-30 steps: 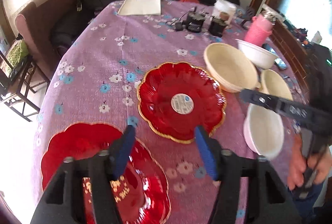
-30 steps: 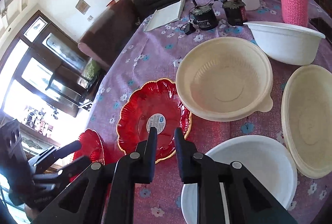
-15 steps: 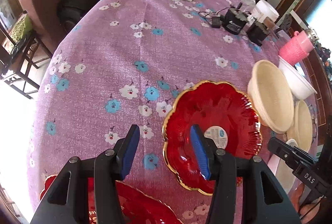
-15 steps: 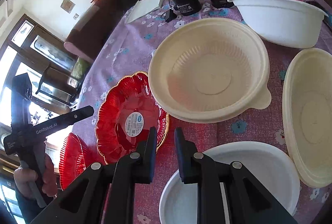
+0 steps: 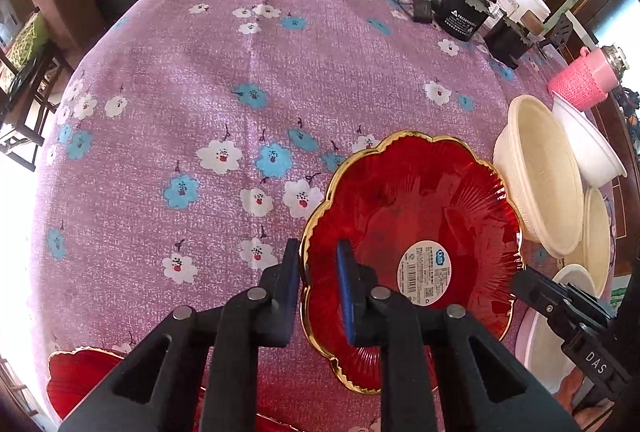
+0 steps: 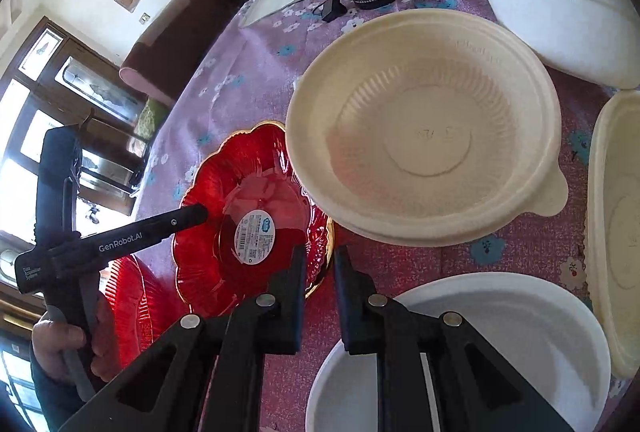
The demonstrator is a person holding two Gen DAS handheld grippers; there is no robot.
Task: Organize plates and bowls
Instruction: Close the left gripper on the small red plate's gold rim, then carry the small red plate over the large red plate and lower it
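Left gripper (image 5: 318, 266) has just closed on the red plate's (image 5: 420, 232) gilt rim; bare tablecloth (image 5: 200, 80) beyond. Right gripper (image 6: 320, 266) shut, empty, beside the white bowl (image 6: 500, 332), partly cut off.

Plate (image 5: 420, 216) left of bowl (image 5: 540, 176), on table (image 5: 200, 72).

We read "GenRobot.AI" on the left gripper (image 6: 192, 217) arm, and "DAS" on the right gripper (image 5: 524, 282) body. The sticker (image 5: 424, 268) on the red plate (image 5: 420, 200) stays too small to read.
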